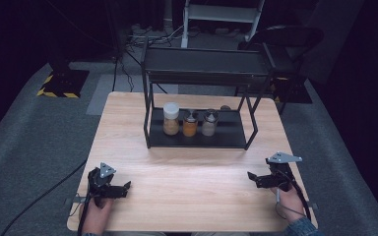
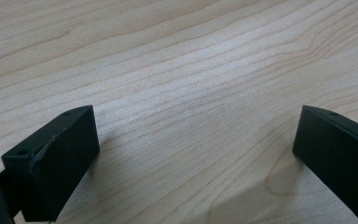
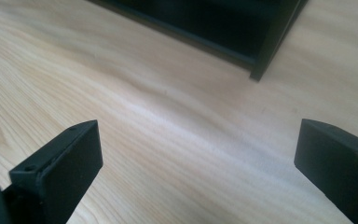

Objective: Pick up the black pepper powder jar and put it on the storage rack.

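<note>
Right gripper [image 1: 254,178]: in my right hand at the near right of the table, jaws spread wide with nothing between them; in the right gripper view I see bare wood between the two black jaws and the rack's near corner post beyond.
Left gripper [image 1: 125,188]: in my left hand at the near left of the table, jaws wide apart and holding nothing; in the left gripper view I see plain wood grain between them.
Table [image 1: 197,167]: light wood, both grippers low over its near edge, well apart from each other.
Rack [image 1: 248,129]: black, two-tier, standing at the far middle of the table, well apart from both grippers.
White-lidded jar [image 1: 171,118]: on the rack's lower shelf, leftmost of three, tan contents.
Orange jar [image 1: 190,123]: middle of the row, just beside the white-lidded jar, dark lid.
Pale jar [image 1: 209,122]: rightmost of the row, just beside the orange jar, dark lid.
Chair [image 1: 285,39]: black, on the floor beyond the table's far right.
</note>
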`<state>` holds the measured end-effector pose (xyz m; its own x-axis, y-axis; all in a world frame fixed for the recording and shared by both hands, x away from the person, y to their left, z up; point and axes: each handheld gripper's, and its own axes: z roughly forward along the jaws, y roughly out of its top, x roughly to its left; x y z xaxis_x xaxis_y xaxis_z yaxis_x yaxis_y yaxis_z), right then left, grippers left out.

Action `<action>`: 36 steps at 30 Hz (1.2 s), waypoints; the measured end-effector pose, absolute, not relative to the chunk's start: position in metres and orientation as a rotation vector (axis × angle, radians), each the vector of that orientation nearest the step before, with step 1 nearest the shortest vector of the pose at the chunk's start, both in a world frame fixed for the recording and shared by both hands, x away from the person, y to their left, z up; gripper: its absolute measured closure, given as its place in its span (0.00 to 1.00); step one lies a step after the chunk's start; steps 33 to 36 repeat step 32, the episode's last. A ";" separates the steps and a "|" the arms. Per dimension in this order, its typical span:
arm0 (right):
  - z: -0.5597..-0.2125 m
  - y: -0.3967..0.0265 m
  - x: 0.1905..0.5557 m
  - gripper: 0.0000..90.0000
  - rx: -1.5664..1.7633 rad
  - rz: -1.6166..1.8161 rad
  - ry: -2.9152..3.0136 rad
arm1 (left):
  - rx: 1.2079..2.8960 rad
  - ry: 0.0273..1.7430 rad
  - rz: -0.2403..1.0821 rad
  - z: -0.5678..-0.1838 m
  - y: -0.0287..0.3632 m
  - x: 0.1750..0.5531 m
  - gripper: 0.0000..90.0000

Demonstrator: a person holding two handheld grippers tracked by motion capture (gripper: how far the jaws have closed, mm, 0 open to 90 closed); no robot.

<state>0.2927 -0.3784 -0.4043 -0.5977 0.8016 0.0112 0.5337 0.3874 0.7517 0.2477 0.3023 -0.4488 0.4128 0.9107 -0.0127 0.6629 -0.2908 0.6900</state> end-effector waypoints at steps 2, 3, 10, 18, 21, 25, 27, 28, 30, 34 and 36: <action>-0.413 -0.377 0.291 0.01 1.167 1.023 2.296 | 2.052 1.330 0.517 -0.449 0.302 0.248 0.00; -0.418 -0.378 0.291 0.01 1.176 1.020 2.298 | 2.052 1.330 0.517 -0.449 0.302 0.248 0.00; -0.439 -0.379 0.294 0.01 1.223 0.995 2.318 | 2.052 1.330 0.517 -0.449 0.302 0.248 0.00; -0.450 -0.379 0.289 0.00 1.192 0.970 2.310 | 2.052 1.330 0.517 -0.449 0.302 0.248 0.00; -0.450 -0.380 0.289 0.00 1.183 0.974 2.317 | 2.052 1.330 0.518 -0.449 0.302 0.248 0.00; -0.450 -0.381 0.290 0.00 1.177 0.976 2.321 | 2.052 1.330 0.518 -0.449 0.302 0.248 0.00; -0.450 -0.381 0.290 0.00 1.177 0.976 2.321 | 2.052 1.330 0.518 -0.449 0.302 0.248 0.00; -0.450 -0.381 0.290 0.00 1.177 0.976 2.321 | 2.052 1.330 0.518 -0.449 0.302 0.248 0.00; -0.450 -0.381 0.290 0.00 1.177 0.976 2.321 | 2.052 1.330 0.518 -0.449 0.302 0.248 0.00; -0.450 -0.381 0.290 0.00 1.177 0.976 2.321 | 2.053 1.330 0.518 -0.449 0.302 0.247 0.00; -0.450 -0.381 0.290 0.00 1.177 0.976 2.321 | 2.053 1.330 0.518 -0.449 0.302 0.247 0.00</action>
